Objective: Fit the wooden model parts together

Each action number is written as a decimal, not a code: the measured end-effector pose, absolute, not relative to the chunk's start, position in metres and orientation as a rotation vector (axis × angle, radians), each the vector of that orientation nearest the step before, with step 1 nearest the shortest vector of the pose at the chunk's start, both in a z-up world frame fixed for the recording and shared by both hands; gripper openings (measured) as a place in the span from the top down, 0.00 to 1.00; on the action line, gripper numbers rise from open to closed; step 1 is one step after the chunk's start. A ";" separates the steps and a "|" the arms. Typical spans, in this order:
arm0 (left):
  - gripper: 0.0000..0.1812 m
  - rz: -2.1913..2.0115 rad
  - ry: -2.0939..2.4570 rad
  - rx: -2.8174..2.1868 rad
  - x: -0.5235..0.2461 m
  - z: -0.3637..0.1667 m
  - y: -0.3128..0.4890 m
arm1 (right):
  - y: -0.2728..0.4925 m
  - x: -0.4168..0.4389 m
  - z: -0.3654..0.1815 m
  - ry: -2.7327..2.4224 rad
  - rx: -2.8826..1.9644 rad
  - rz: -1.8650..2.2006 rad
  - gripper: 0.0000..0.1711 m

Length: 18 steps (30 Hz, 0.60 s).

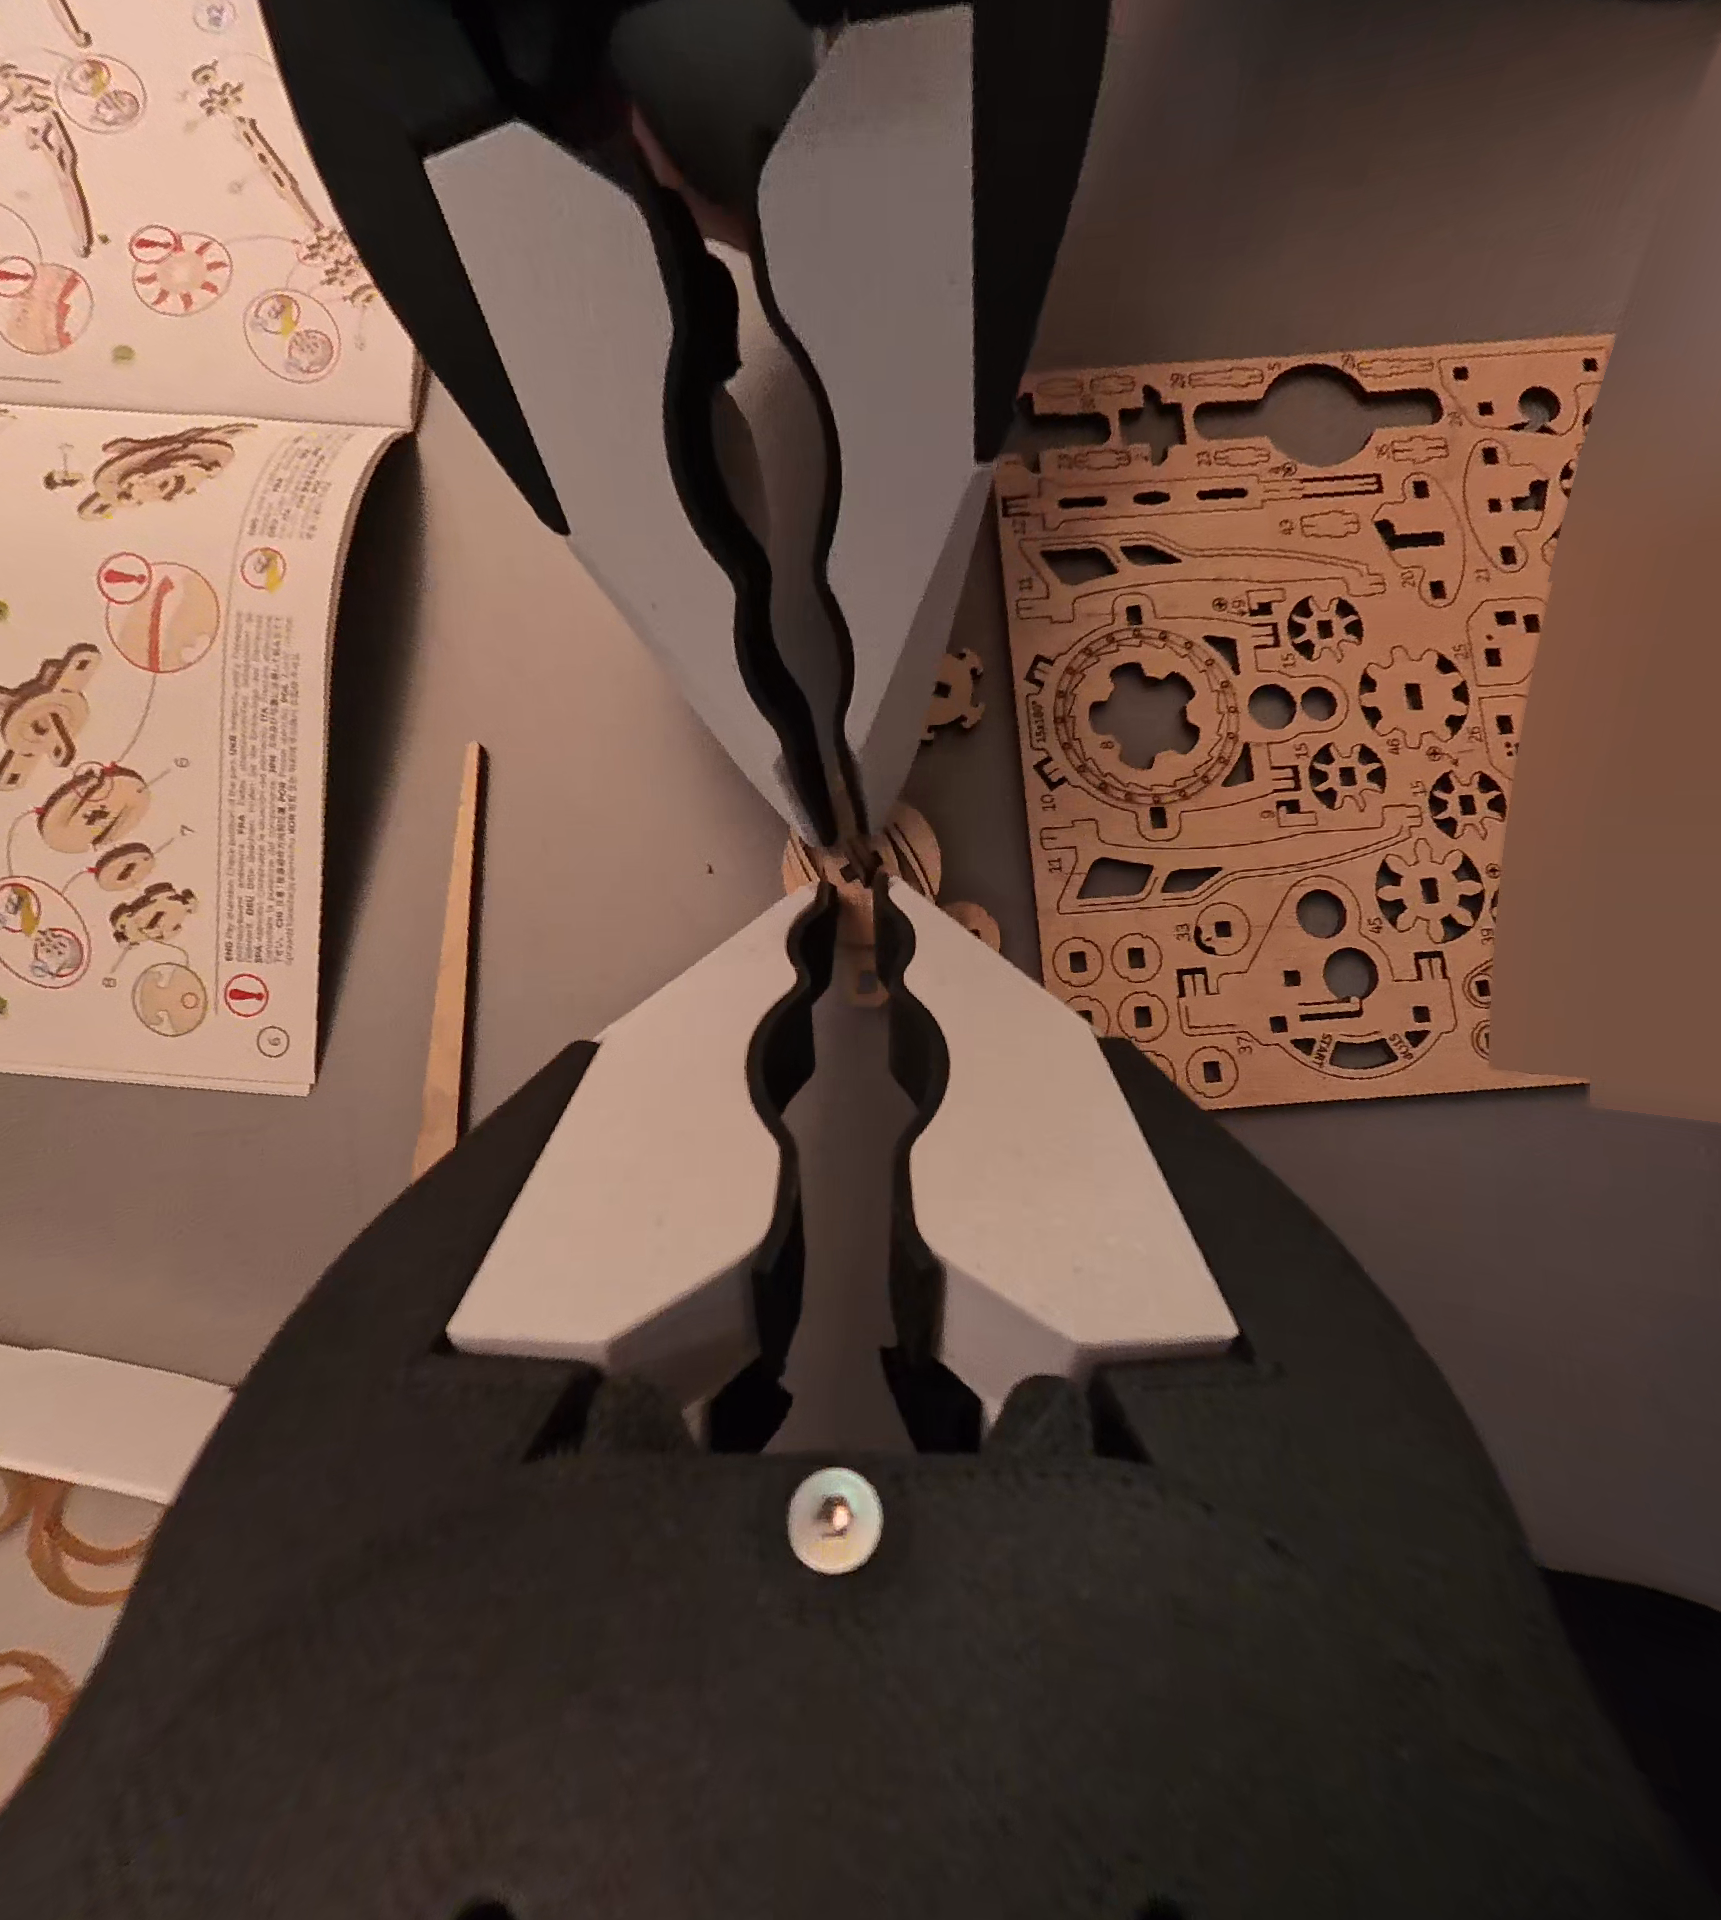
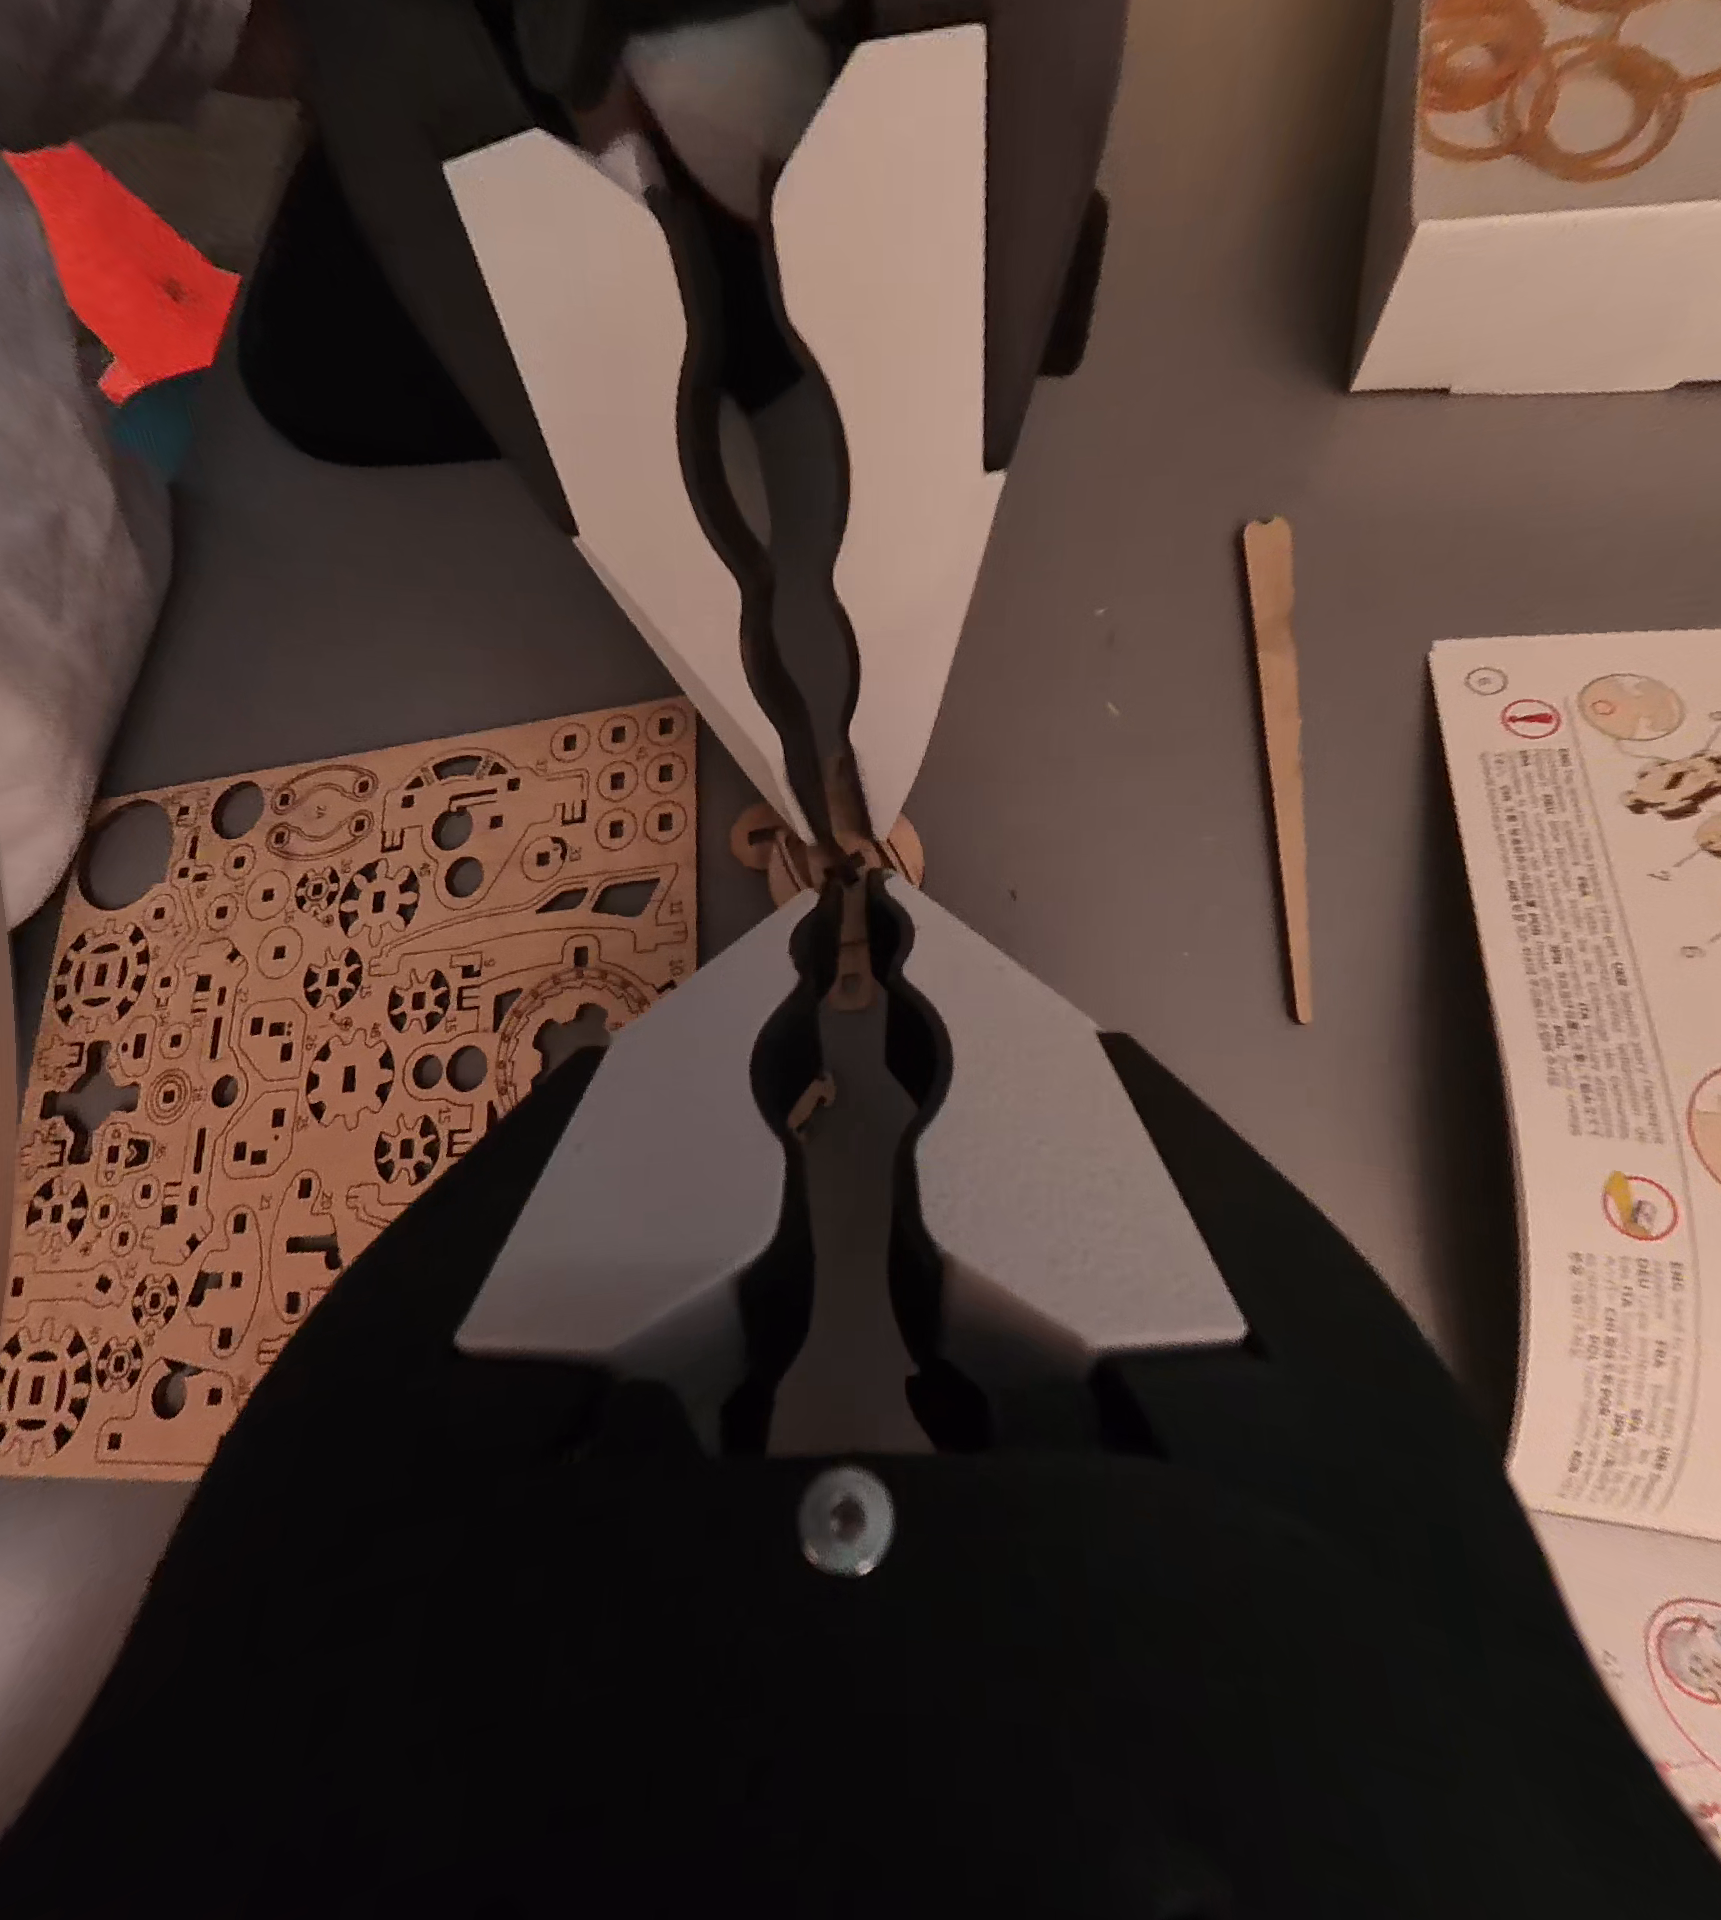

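My left gripper (image 1: 851,906) comes up from the bottom of the left wrist view, shut on a small wooden model part (image 1: 862,940). My right gripper (image 1: 840,821) reaches down from the top and meets it tip to tip, pinching a small round wooden assembly (image 1: 913,847). In the right wrist view my right gripper (image 2: 848,906) is shut on a thin wooden part (image 2: 851,971), and the left gripper (image 2: 835,821) comes from the top. The parts touch at the fingertips; the joint itself is mostly hidden.
A laser-cut wooden parts sheet (image 1: 1282,727) (image 2: 316,1039) lies flat on the grey table. An open instruction booklet (image 1: 108,675) (image 2: 1645,1039) and a wooden stick (image 1: 451,956) (image 2: 1277,779) lie opposite. A white box (image 2: 1562,301) holds rubber bands (image 2: 1583,94). Loose wooden pieces (image 1: 955,691) (image 2: 814,1101) lie under the grippers. My two grippers' fingertips are within a few centimetres of each other.
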<state>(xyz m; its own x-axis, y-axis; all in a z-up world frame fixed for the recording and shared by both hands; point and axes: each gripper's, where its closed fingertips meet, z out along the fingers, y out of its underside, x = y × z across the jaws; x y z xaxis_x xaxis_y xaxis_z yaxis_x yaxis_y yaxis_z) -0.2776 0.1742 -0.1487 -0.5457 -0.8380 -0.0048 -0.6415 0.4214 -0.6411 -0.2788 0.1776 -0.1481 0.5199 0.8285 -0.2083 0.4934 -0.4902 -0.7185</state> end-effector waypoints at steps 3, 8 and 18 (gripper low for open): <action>0.97 -0.834 2.354 -1.248 -0.277 -0.148 0.173 | 0.176 -0.278 -0.149 -1.074 -2.168 0.727 0.96; 0.98 -0.850 2.341 -1.244 -0.277 -0.148 0.171 | 0.175 -0.278 -0.149 -1.088 -2.172 0.679 0.96; 1.00 -0.877 2.332 -1.271 -0.278 -0.148 0.170 | 0.173 -0.278 -0.151 -1.138 -2.190 0.571 0.97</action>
<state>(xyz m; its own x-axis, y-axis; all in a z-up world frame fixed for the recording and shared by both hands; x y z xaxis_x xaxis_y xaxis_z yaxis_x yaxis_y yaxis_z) -0.2780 0.1695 -0.1484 -0.5406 -0.8413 -0.0048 -0.6295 0.4082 -0.6611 -0.2775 0.1728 -0.1514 0.5398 0.8360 -0.0985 0.5785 -0.4534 -0.6781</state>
